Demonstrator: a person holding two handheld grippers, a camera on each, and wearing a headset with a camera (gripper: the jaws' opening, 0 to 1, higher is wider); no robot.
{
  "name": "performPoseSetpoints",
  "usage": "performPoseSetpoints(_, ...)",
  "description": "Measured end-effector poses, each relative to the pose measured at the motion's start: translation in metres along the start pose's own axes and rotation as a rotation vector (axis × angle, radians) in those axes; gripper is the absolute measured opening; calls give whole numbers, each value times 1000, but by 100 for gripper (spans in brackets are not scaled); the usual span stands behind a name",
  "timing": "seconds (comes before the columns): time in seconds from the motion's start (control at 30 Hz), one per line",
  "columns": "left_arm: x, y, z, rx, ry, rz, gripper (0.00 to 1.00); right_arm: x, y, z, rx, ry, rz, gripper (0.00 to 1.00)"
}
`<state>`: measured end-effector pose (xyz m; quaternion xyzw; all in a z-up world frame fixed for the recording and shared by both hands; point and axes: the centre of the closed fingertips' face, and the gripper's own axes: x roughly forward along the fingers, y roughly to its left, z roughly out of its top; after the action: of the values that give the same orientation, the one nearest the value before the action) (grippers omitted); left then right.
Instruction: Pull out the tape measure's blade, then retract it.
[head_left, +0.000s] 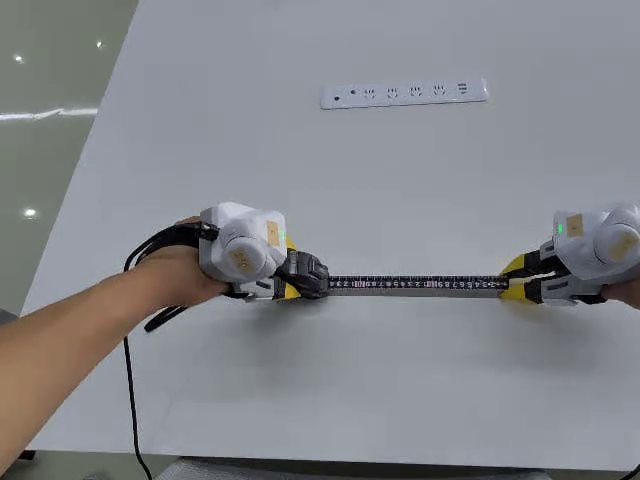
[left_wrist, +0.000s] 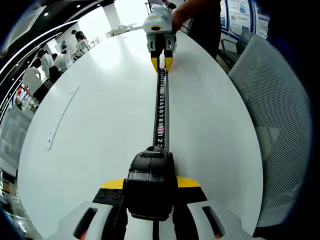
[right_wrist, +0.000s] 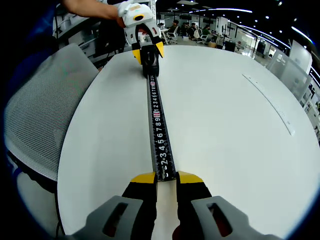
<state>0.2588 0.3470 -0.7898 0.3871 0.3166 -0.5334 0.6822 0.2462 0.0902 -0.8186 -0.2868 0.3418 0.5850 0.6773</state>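
Head view: white table (head_left: 400, 190), two handheld grippers low in frame, L and R well apart. Left gripper (head_left: 290, 270) at near-left, jaws clamped on the black tape measure (head_left: 308, 274), one yellow-tipped jaw each side of the body, blade slot facing right. Person's left hand (head_left: 175, 275) wraps the gripper handle; a black cable (head_left: 130, 380) drops from it over the near table edge. Blade (head_left: 415, 285) is out, dark w/ light numerals, running straight left-to-right between the two grippers, low over the tabletop; can't tell if it touches the surface. Right gripper (head_left: 515, 280) at near-right edge of frame, yellow jaw tips drawn in on the blade's free end. Right gripper view: blade end sits between the two jaw tips, numerals run 1, 2, 3... away from the jaws toward the tape measure; hook itself not resolvable. Left gripper view: body fills the gap between the jaws, blade exits the far side and runs up to the other gripper. White power strip (head_left: 404, 93) lies at far centre of the table, long side parallel to the blade, well apart from both grippers. Grey mesh chair back (right_wrist: 45, 120) beside the table's near edge. Floor at left of the table is glossy, w/ light reflections.
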Motion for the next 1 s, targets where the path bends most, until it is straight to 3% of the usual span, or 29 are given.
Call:
performPoseSetpoints(0.7, 1, 1, 0, -9, -1, 12, 34, 1, -1, 2, 9, 43, -8, 13)
performPoseSetpoints(0.77, 1, 1, 0, -61, -11, 13, 35, 2, -3, 0, 13, 50, -12, 13)
performPoseSetpoints(0.83, 1, 1, 1, -184, -28, 7, 40, 2, -3, 1, 14, 57, -23, 14)
performPoseSetpoints(0.9, -1, 2, -8, -253, 13, 21, 41, 0, -8, -3, 25, 62, -52, 17)
performPoseSetpoints(0.97, -3, 3, -8, -261, -5, 44, 42, 1, -10, -4, 45, 61, -62, 19)
performPoseSetpoints(1.0, -5, 2, -7, -310, -23, 48, 43, 2, -10, -4, 53, 57, -65, 20)
